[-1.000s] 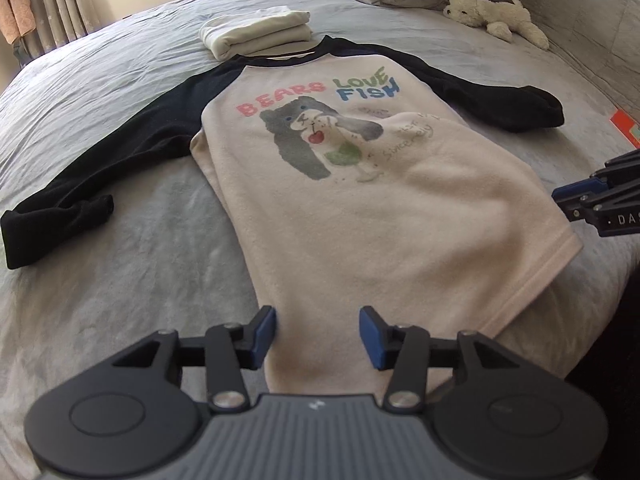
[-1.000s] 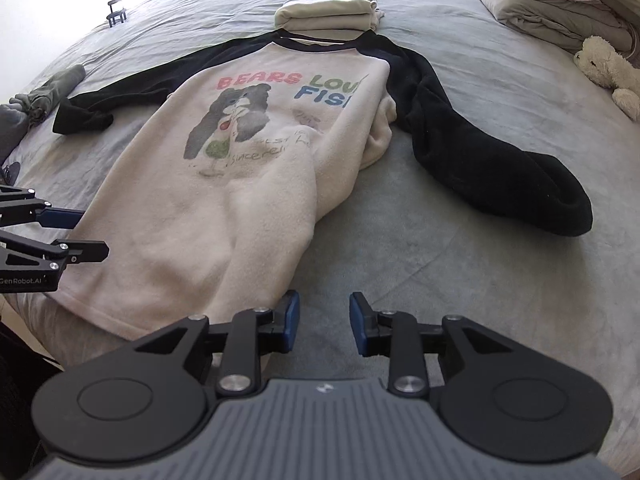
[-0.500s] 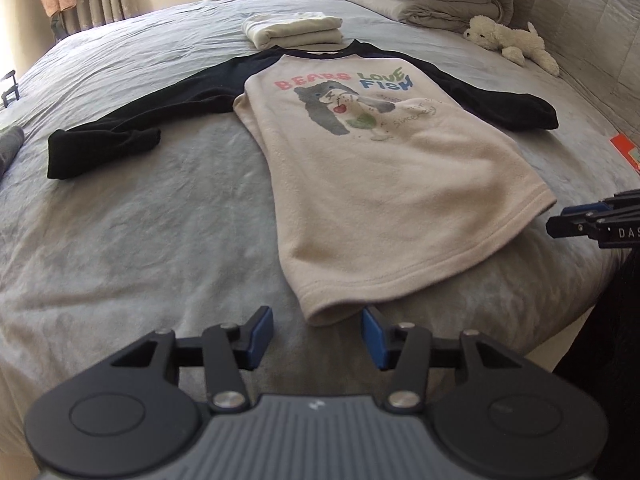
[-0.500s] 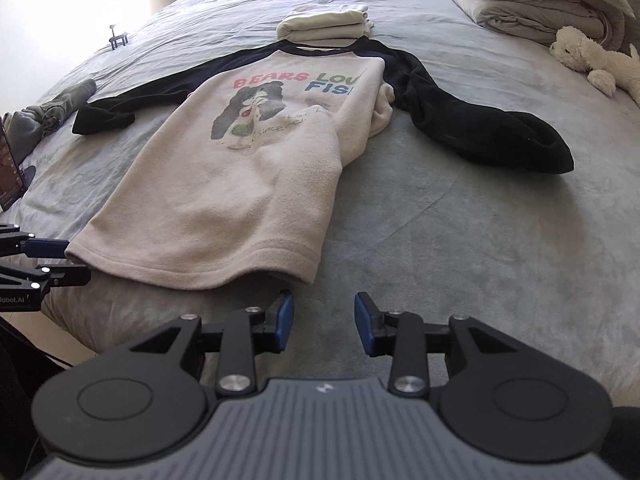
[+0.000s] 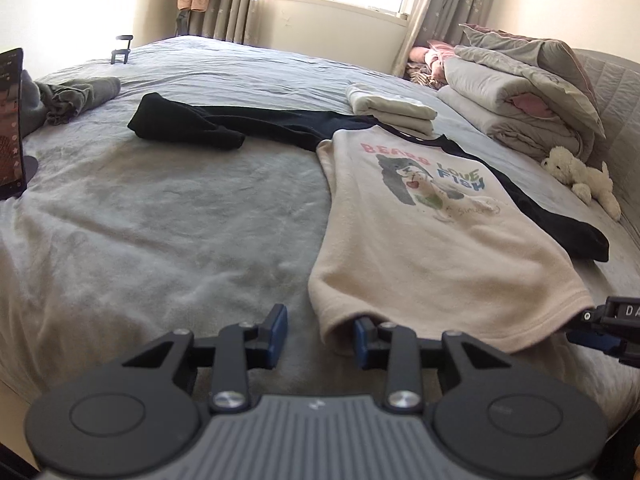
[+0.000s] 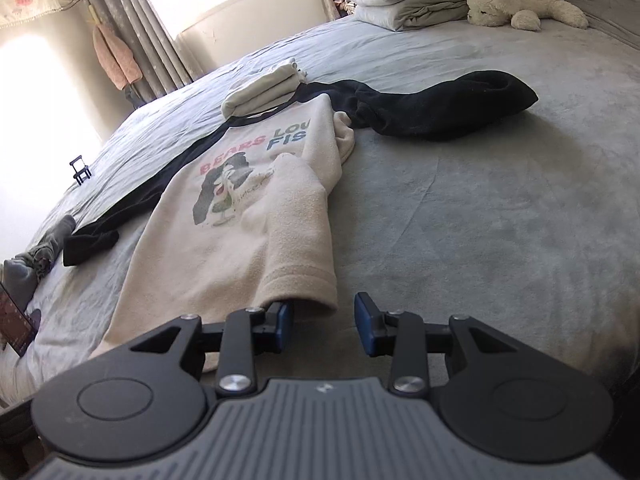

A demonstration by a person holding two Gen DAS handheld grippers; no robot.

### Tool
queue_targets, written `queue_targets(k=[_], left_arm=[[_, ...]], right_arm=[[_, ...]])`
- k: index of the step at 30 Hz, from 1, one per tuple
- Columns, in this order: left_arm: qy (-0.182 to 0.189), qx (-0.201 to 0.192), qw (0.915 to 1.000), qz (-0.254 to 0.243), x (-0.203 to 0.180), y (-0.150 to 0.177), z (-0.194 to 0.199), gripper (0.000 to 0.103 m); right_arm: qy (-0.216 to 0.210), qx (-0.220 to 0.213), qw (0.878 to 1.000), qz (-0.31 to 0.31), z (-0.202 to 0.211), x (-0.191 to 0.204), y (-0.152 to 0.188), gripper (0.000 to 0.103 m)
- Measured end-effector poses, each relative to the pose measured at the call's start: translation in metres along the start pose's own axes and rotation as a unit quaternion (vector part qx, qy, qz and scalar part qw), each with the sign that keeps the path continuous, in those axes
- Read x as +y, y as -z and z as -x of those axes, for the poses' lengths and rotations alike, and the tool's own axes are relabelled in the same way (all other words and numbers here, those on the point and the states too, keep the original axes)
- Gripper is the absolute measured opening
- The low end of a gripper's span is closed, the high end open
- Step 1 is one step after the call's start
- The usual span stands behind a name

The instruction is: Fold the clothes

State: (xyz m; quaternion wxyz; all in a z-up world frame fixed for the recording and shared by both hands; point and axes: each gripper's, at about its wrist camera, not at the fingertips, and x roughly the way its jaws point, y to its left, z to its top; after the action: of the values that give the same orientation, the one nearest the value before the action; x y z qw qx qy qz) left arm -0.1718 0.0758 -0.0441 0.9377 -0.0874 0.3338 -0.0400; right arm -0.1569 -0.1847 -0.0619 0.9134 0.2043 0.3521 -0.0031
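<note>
A cream raglan shirt with black sleeves and a bear print lies face up on the grey bed, sleeves spread; it also shows in the right wrist view. My left gripper is open at the shirt's left hem corner, its right finger touching the hem. My right gripper is open at the right hem corner, the hem edge just over its left finger. The right gripper also shows at the right edge of the left wrist view. Neither holds cloth.
A folded cream garment sits by the collar. Stacked duvets and a plush toy lie at the far right. A crumpled grey garment and a phone stand at the left. The bed edge is right below me.
Both grippers dropped low and closed in on the hem corners. The left view swung left, the right view swung right; the shirt has not moved.
</note>
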Motion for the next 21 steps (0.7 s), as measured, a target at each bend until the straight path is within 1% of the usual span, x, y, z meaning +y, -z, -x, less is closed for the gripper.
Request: queue_targets(k=[1, 2, 3, 4, 5, 7, 9, 12, 14, 17, 21], left_arm=[[-0.003, -0.004, 1.0, -0.003, -0.002, 0.002, -0.001, 0.028], [-0.005, -0.007, 0.9999, -0.012, -0.004, 0.002, -0.001, 0.014], [-0.005, -0.01, 0.9997, -0.021, -0.005, 0.002, 0.0, 0.005], [-0.005, -0.012, 0.9997, -0.023, -0.005, 0.0, 0.001, 0.005], [-0.01, -0.017, 0.9996, -0.023, -0.004, -0.002, 0.005, 0.005], [-0.024, -0.027, 0.9987, -0.035, -0.005, -0.006, 0.011, 0.005], [-0.03, -0.039, 0.9975, -0.051, -0.006, -0.011, 0.02, 0.005], [-0.034, -0.061, 0.9942, -0.081, -0.012, -0.02, 0.037, 0.005], [-0.038, -0.077, 0.9907, -0.106, -0.017, -0.026, 0.049, 0.005], [-0.041, -0.088, 0.9855, -0.139, -0.022, -0.035, 0.064, 0.005], [-0.036, -0.092, 0.982, -0.161, -0.023, -0.047, 0.076, 0.005]], right_arm=[[0.004, -0.004, 1.0, -0.001, -0.003, 0.001, 0.002, 0.038], [0.011, -0.007, 1.0, 0.002, -0.006, 0.002, 0.004, 0.035], [0.018, -0.01, 1.0, 0.005, -0.01, 0.003, 0.006, 0.027], [0.027, -0.013, 0.999, 0.014, -0.01, 0.003, 0.007, 0.007], [0.037, -0.016, 0.999, 0.028, -0.009, 0.004, 0.005, 0.004], [0.064, -0.022, 0.997, 0.048, -0.002, 0.002, 0.001, 0.003], [0.085, -0.034, 0.993, 0.074, 0.007, 0.003, -0.004, 0.002], [0.112, -0.059, 0.983, 0.13, 0.026, 0.008, -0.013, 0.002], [0.127, -0.073, 0.974, 0.173, 0.039, 0.013, -0.018, 0.001], [0.145, -0.086, 0.956, 0.241, 0.057, 0.022, -0.025, 0.001], [0.163, -0.098, 0.928, 0.32, 0.074, 0.035, -0.031, 0.001]])
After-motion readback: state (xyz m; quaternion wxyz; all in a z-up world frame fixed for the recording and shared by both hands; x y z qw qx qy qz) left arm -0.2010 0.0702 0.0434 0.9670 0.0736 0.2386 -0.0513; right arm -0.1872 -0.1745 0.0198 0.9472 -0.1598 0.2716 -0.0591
